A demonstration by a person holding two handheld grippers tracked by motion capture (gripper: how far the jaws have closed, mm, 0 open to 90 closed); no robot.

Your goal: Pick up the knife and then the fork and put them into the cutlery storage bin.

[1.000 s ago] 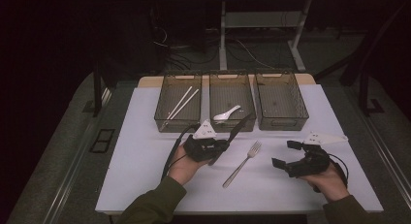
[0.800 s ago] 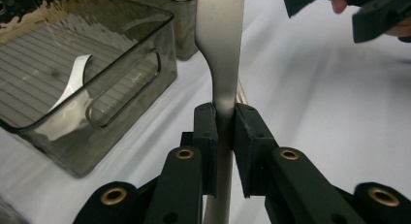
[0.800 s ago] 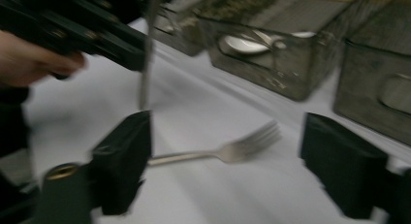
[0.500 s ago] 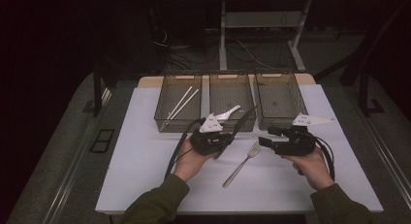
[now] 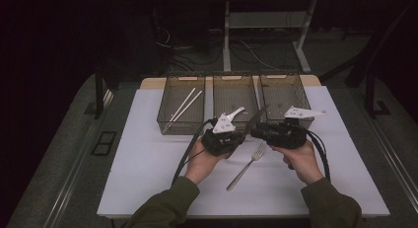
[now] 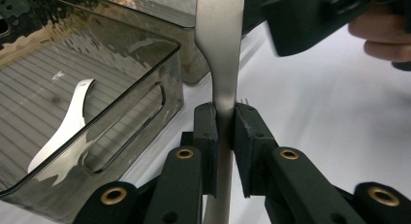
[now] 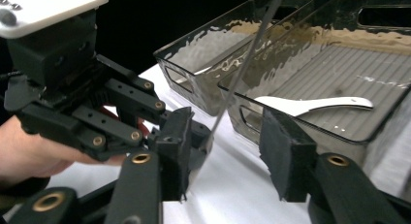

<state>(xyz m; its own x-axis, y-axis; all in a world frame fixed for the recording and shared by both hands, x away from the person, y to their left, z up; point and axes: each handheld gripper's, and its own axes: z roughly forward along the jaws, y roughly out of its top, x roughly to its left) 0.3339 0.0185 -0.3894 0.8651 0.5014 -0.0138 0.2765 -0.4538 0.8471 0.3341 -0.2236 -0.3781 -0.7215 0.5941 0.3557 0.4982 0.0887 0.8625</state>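
My left gripper [image 6: 224,120] is shut on the flat handle of a metal knife [image 6: 219,44], which rises away from its pads. In the high view that left gripper [image 5: 241,136] sits mid-table, and the knife [image 5: 256,117] slants up to the right over the bins. My right gripper [image 5: 256,130] faces it from the right. In the right gripper view the knife's thin edge [image 7: 242,69] stands between the right gripper's [image 7: 228,136] pads, close to the left pad and clear of the right one. Its jaws have just been closing around the knife. A fork [image 5: 245,162] lies on the white mat below both grippers.
Three smoky plastic bins stand in a row at the back of the mat [image 5: 148,159]. The left bin [image 5: 170,120] holds two white chopsticks [image 5: 183,104]. The middle bin [image 7: 300,129] holds a white spoon [image 7: 310,105]. The right bin [image 5: 301,92] looks bare. The table edge lies near my forearms.
My right gripper has swung left from the mat's right side to meet the left gripper, and its jaws have narrowed around the knife. The left gripper drifted slightly right, still holding the knife.
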